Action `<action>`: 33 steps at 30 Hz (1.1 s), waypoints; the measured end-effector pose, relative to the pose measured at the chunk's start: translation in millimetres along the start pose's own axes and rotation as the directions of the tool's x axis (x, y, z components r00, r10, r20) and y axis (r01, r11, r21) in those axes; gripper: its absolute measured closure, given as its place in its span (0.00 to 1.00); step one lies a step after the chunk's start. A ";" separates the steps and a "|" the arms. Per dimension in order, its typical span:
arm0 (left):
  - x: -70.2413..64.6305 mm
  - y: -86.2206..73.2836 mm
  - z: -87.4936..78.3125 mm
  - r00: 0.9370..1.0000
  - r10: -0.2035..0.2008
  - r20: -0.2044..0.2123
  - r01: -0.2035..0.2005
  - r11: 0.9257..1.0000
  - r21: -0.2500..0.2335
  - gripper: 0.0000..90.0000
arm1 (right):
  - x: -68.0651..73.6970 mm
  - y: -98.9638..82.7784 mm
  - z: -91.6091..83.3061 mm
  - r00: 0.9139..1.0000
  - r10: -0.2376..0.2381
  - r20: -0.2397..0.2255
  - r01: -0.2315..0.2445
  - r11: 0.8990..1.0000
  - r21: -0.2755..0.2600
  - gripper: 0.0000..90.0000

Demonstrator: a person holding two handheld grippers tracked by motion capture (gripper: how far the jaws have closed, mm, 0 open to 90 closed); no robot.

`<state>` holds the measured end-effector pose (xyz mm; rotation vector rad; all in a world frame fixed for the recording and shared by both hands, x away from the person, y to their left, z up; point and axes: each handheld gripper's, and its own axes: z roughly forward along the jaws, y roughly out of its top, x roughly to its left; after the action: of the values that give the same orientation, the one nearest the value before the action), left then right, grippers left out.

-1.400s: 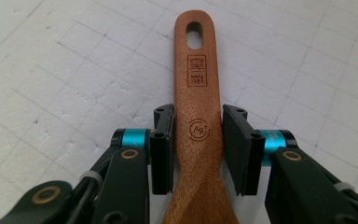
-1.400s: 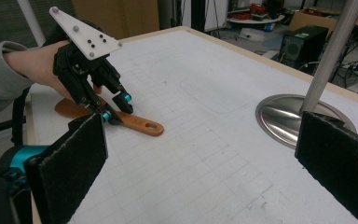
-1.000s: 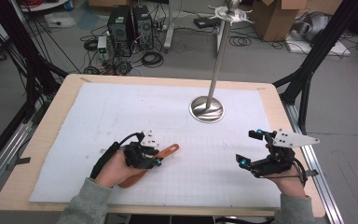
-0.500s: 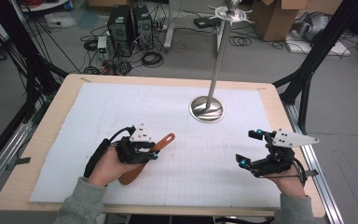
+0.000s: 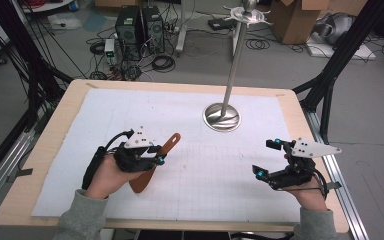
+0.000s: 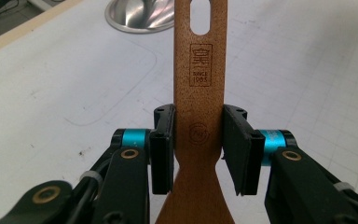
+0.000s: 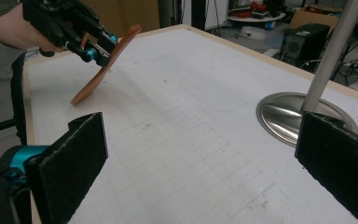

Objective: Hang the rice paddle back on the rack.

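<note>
Two grippers work the white mat (image 5: 195, 200). At eight o'clock, the left gripper (image 5: 156, 159) has its jaws clamped across the wooden spatula's (image 5: 155, 162) handle, likely to lift it. At four o'clock, the right gripper (image 5: 267, 159) waits with jaws wide apart, below the metal stand (image 5: 222, 117).

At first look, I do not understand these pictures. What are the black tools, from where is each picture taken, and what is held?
A person holds a two-jaw gripper in each hand. The high view looks down on the table; the two other cameras ride on the grippers. The left gripper is shut on a wooden spatula, pinching its handle. The right gripper is open and holds nothing. On the white mat stands a metal stand with a round base and a tall pole.
</note>
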<state>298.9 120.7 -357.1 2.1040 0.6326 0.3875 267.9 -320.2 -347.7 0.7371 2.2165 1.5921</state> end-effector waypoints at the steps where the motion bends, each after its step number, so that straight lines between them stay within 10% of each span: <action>1: 0.4 0.6 -2.1 1.000 0.002 0.000 -0.002 1.000 -0.003 0.72 | 0.0 0.0 0.2 1.000 0.000 0.000 0.000 1.000 0.001 0.01; 33: 2.0 6.8 -21.0 1.000 -0.027 -0.001 0.027 0.993 -0.114 0.72 | 0.4 -0.3 2.3 1.000 0.000 -0.001 0.000 1.000 0.011 0.01</action>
<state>292.3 132.5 -339.6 1.9845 0.6248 0.4019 268.7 -318.2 -348.7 0.7389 2.2276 1.5817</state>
